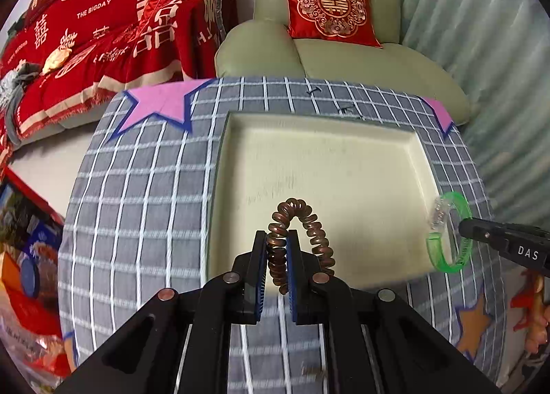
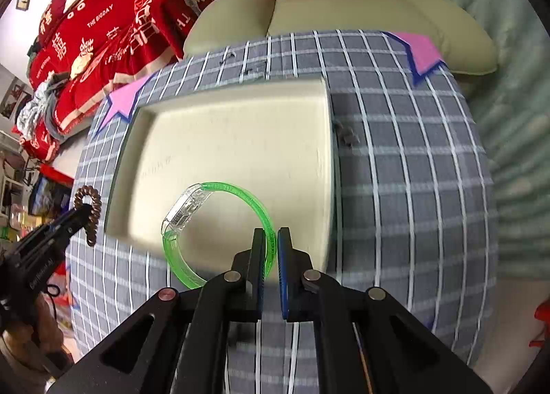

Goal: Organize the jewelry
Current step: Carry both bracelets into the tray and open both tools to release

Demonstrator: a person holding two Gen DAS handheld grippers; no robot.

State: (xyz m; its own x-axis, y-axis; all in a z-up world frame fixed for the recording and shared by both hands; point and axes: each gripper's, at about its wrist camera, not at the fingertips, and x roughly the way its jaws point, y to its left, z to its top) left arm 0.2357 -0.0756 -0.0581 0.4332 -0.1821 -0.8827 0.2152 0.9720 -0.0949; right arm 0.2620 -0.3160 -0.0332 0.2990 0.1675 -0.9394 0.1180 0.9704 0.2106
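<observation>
Both pieces hung over the near edge of the cream tray (image 1: 343, 139) — the left gripper (image 1: 278, 239) clamped on a brown coil bracelet (image 1: 299, 218), the right gripper (image 2: 271, 239) pinching a green bangle (image 2: 220, 218) — the tray's bare floor lying ahead and below each.

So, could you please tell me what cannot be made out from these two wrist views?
- Brown spiral bracelet, left wrist view: the left gripper pads cover the clamped stretch.
- Green bracelet, right wrist view: its near arc is hidden behind the right gripper.
- Cream tray, both views: its near edge is covered by the fingers, and motion blur smears it.
- Small dark marks on the checked cloth beyond the tray: too small to read.
</observation>
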